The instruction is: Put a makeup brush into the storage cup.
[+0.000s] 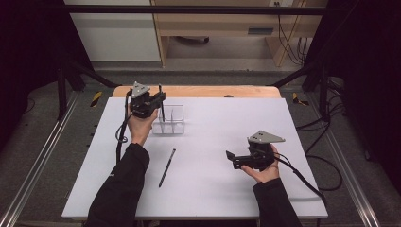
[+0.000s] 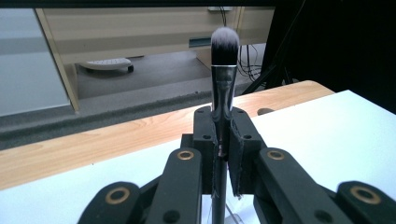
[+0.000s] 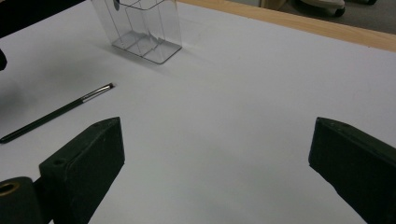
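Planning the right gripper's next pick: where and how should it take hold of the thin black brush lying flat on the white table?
Probably at mid-handle of the lying brush, coming straight down from above with the open right gripper turned so its jaws straddle the shaft. It lies flat and slender on the table, with nothing crowding it; the clear organizer stands well away.

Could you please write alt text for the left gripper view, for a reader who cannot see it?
The left gripper is shut on a makeup brush, held upright with its dark, pale-tipped bristles on top. Behind it lie the white table, its wooden edge and a grey floor.
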`<action>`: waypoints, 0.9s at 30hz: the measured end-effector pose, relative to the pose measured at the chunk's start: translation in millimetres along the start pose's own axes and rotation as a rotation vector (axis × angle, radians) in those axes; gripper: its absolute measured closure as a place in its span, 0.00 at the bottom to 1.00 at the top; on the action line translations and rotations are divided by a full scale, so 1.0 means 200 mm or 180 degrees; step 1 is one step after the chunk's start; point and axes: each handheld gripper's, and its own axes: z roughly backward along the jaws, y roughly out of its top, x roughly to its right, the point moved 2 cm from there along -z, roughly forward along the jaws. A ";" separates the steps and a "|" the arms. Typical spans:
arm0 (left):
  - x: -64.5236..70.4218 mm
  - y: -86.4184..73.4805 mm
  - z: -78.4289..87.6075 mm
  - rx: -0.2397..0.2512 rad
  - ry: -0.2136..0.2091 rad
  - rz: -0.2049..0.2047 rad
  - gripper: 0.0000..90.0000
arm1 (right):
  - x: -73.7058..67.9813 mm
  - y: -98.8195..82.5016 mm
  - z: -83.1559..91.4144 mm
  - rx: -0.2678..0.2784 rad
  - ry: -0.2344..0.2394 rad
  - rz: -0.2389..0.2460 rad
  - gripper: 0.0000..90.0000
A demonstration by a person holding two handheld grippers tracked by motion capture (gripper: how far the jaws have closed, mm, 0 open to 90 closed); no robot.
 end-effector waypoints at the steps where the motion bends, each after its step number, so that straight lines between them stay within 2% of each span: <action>1: 0.00 -0.01 0.00 -0.0006 0.0002 0.0004 0.92 | 0.00 0.00 0.00 -0.0003 0.0000 -0.0001 0.05; 14: 0.00 -0.07 -0.02 -0.0051 -0.0019 0.0035 0.92 | 0.00 0.00 0.00 -0.0008 0.0001 0.0002 0.05; 27: 0.01 -0.15 -0.05 -0.0162 -0.0032 -0.0005 0.92 | 0.00 0.00 0.00 -0.0018 -0.0003 -0.0006 0.05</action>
